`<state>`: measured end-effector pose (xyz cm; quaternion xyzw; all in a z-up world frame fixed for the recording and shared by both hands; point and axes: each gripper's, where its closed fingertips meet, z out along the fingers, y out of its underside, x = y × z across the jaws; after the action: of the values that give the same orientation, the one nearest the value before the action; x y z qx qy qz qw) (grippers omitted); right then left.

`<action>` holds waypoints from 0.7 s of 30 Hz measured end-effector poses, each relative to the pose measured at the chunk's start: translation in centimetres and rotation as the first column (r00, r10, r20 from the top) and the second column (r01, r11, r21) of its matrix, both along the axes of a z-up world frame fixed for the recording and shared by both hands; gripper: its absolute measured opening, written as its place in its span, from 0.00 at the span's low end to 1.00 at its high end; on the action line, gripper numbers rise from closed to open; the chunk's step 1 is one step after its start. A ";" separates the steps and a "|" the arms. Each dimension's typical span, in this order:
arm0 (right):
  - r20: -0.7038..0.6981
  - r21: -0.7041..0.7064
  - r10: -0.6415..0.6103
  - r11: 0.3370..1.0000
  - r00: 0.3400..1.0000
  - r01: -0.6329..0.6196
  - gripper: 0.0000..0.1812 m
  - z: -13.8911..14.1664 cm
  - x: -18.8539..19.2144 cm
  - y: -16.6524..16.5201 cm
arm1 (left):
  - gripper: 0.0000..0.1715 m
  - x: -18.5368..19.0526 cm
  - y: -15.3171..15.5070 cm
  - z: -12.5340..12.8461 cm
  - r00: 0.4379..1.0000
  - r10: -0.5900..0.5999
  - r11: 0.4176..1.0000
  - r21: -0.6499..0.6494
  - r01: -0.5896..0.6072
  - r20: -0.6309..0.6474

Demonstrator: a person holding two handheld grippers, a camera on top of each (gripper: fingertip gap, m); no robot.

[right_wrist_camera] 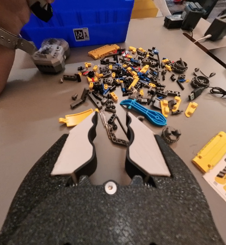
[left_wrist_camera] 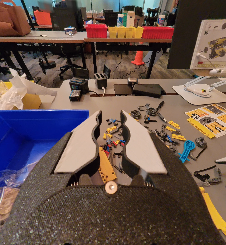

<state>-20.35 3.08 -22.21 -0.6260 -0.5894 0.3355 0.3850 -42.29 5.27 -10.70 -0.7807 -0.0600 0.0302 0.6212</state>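
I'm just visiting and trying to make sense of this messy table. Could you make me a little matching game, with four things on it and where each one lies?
Things:
1. blue bin
2. light blue tool
3. grey blocky unit
4. black frame piece

Places:
A. between the right gripper's open fingers
B. beside the bin, near a person's arm
C. far edge of the table, behind the pile
D. right of the right gripper's fingertips

Pairs: 1-C, 2-D, 3-B, 4-A
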 end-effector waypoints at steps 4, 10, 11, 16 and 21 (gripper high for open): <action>0.037 0.001 0.080 0.997 0.996 -0.080 0.36 1.0 -3.1 -1.3 | 0.17 0.2 -1.2 1.8 0.999 -0.030 0.999 0.041 0.030 -0.013; 0.120 0.009 0.298 0.954 0.947 -0.301 0.48 2.8 -11.3 -2.7 | 0.19 0.0 -3.2 3.0 0.998 -0.070 0.996 0.049 0.069 0.011; 0.129 0.009 0.342 0.938 0.931 -0.346 0.48 3.0 -13.0 -3.0 | 0.19 -0.2 -3.5 3.2 0.998 -0.064 0.997 0.051 0.064 0.009; 0.260 0.033 0.470 0.869 0.844 -0.494 0.47 1.3 -20.6 -3.3 | 0.19 -1.1 -4.6 4.0 0.998 -0.060 0.994 0.095 0.058 0.026; 0.431 0.052 0.472 0.838 0.769 -0.543 0.47 -3.0 -24.1 -2.2 | 0.19 -1.8 -4.9 4.1 0.993 -0.084 0.988 0.139 0.071 0.085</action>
<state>-44.49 0.87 -25.20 -0.4619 -0.8296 0.2388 0.2034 -44.06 0.38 -6.55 -0.7389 -0.0597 -0.0336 0.6703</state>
